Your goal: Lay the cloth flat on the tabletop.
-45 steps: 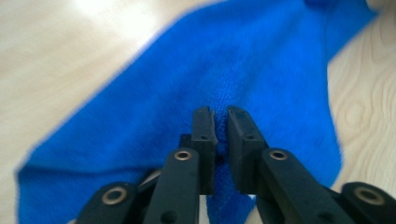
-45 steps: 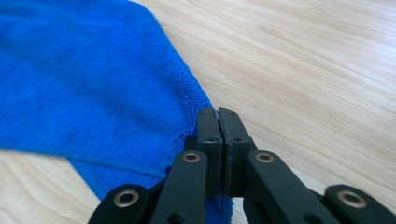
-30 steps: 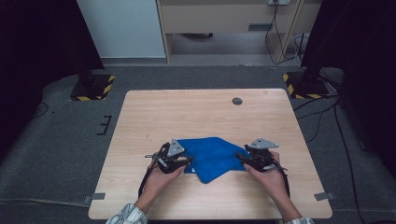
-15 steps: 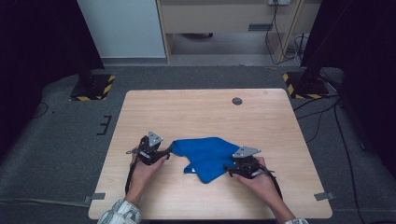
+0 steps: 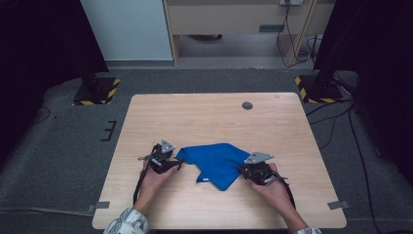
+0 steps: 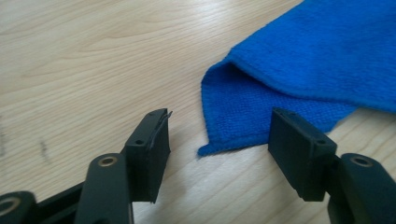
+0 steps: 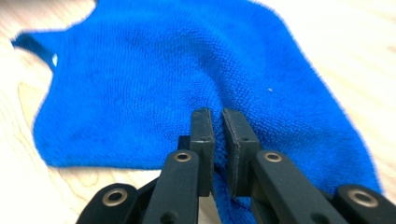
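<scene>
- Blue cloth point(image 5: 217, 162) is spread, partly folded over itself, on the near half of the wooden table point(image 5: 204, 117), between the two hands.
- A fold along the cloth's right edge is pinched by the right gripper point(image 7: 217, 140); its jaws have just been closing and now stand nearly together with the fabric bunched between them, presumably so that this side can be lifted or drawn.
- The left gripper point(image 6: 217, 142) is held low at the cloth's left corner, jaws apart and gripping nothing. The corner tip point(image 6: 219, 140) lies on the wood between the jaws, untouched, so a grasp there seems to be prepared.
- In the left gripper view, an upper layer is seen lying over the lower one at that corner.
- Beyond the cloth, a small dark round disc point(image 5: 247, 105) is set into the tabletop near the far edge.
- Grey carpet surrounds the table; black stands with yellow-and-black striped bases point(image 5: 97, 92) are placed past its far corners, and cables trail to the right.
</scene>
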Available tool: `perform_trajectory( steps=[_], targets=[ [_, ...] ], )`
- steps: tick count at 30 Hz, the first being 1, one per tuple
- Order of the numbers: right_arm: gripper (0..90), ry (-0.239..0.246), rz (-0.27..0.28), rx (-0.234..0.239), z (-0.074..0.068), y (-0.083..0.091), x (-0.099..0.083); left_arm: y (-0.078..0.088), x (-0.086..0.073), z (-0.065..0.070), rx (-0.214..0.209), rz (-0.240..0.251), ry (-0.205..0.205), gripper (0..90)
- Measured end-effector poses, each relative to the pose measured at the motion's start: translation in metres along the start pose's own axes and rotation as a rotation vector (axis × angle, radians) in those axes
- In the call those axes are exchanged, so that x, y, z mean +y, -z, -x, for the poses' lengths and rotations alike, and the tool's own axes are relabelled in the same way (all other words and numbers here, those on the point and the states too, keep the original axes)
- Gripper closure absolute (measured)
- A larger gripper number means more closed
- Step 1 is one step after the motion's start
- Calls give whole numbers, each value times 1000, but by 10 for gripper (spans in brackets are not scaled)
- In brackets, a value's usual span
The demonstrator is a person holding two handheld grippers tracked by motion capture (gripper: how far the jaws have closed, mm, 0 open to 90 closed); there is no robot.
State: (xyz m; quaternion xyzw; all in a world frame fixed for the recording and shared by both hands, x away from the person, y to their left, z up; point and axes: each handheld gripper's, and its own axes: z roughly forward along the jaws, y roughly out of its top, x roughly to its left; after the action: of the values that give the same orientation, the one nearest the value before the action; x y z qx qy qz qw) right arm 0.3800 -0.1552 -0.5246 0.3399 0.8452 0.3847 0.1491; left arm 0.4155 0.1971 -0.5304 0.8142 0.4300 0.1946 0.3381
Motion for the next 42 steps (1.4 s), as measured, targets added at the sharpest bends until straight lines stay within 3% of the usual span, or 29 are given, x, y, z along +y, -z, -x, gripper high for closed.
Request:
perform_trajectory(
  steps=[4,8,11,15,19,27,36,42],
  targets=[
    [829,-18,20,-25,7,7,2,-1,1,5,-40,3,-9,460],
    [802,-50,9,-57,17,9,-2,-2,2,15,-103,13,-54,556],
    [655,-70,6,-71,20,11,-3,-2,5,24,-125,4,-79,667],
    [515,-84,57,-72,16,21,2,-2,7,30,-134,-7,-96,755],
    [439,-37,70,-30,0,25,2,-1,8,32,-125,-16,-102,813],
    [380,66,40,82,-31,12,5,-1,7,29,-127,-18,-92,866],
    [330,129,-12,136,-46,1,0,2,7,25,-99,-24,-80,871],
    [396,160,-39,139,-51,-4,-2,4,7,22,-94,-9,-68,870]
  ],
)
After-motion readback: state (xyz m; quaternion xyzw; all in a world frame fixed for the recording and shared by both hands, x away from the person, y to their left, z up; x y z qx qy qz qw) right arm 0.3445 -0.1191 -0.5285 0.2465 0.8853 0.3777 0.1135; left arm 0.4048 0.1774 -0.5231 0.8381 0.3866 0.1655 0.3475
